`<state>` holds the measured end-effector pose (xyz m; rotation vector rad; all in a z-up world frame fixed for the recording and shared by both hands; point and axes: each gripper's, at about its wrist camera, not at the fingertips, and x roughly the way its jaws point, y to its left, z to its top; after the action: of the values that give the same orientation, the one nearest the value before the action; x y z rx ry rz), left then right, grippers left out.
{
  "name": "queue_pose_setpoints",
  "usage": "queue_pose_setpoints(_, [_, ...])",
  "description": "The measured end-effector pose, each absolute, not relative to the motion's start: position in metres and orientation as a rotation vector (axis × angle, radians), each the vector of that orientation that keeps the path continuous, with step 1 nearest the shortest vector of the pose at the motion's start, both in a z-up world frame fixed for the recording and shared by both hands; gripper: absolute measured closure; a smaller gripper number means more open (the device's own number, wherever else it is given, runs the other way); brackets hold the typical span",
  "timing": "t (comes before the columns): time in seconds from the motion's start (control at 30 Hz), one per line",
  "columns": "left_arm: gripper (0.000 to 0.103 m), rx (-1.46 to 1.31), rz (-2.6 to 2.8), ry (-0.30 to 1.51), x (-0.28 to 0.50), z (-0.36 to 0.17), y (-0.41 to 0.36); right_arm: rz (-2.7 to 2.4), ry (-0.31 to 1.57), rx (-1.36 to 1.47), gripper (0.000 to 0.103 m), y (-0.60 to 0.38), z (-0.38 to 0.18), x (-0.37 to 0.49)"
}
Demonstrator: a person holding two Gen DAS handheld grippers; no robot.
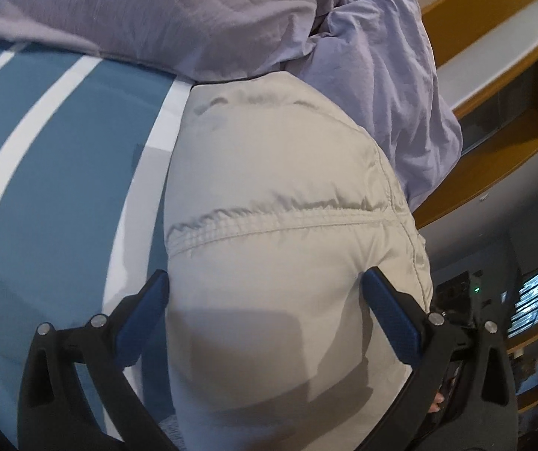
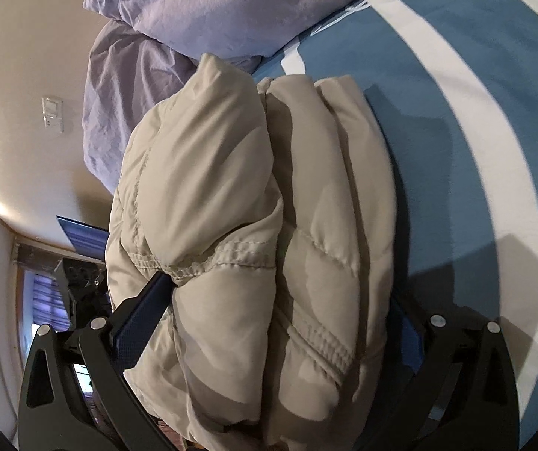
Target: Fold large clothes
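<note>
A beige puffy quilted jacket [image 1: 269,173] lies folded in thick layers on a blue bedspread with white stripes [image 1: 62,173]. My left gripper [image 1: 265,282] has its jaws wide apart, one blue pad on each side of the jacket's bulk, pressing into it. In the right wrist view the jacket [image 2: 239,195] is a stacked bundle. My right gripper [image 2: 280,300] also straddles it, its left pad [image 2: 145,312] dug into a seam and the right pad mostly hidden behind the fabric.
A lilac duvet or pillow pile [image 1: 201,11] lies just beyond the jacket, and it also shows in the right wrist view [image 2: 201,3]. Wooden shelving [image 1: 502,86] stands off the bed's side. A wall with a switch plate [image 2: 53,111] is at left.
</note>
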<state>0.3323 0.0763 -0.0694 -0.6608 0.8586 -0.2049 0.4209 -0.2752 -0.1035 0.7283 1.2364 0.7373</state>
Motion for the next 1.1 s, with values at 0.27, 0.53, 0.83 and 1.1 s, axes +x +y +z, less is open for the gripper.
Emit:
queue_pose_setpoints(0.27, [0.003, -0.769, -0.225, 0.836, 0.334, -0.076, 0.085, 0.798, 1.170, 0.728, 0.001, -0.269, -0.103, 0.419])
queue_pose_setpoints(0.53, [0.029, -0.792, -0.230, 0.780, 0.333, -0.063, 0.097, 0.850, 1.074, 0.729, 0.022, -0.261, -0.090, 0.422])
queue_pose_setpoints(0.83, [0.032, -0.786, -0.169, 0.724, 0.347, -0.046, 0.133, 0.900, 1.047, 0.684, 0.029, -0.216, -0.072, 0.454])
queue_pose_setpoints(1.1, [0.031, -0.757, -0.090, 0.684, 0.365, -0.040, 0.171, 0.911, 1.025, 0.624, 0.029, -0.175, -0.075, 0.482])
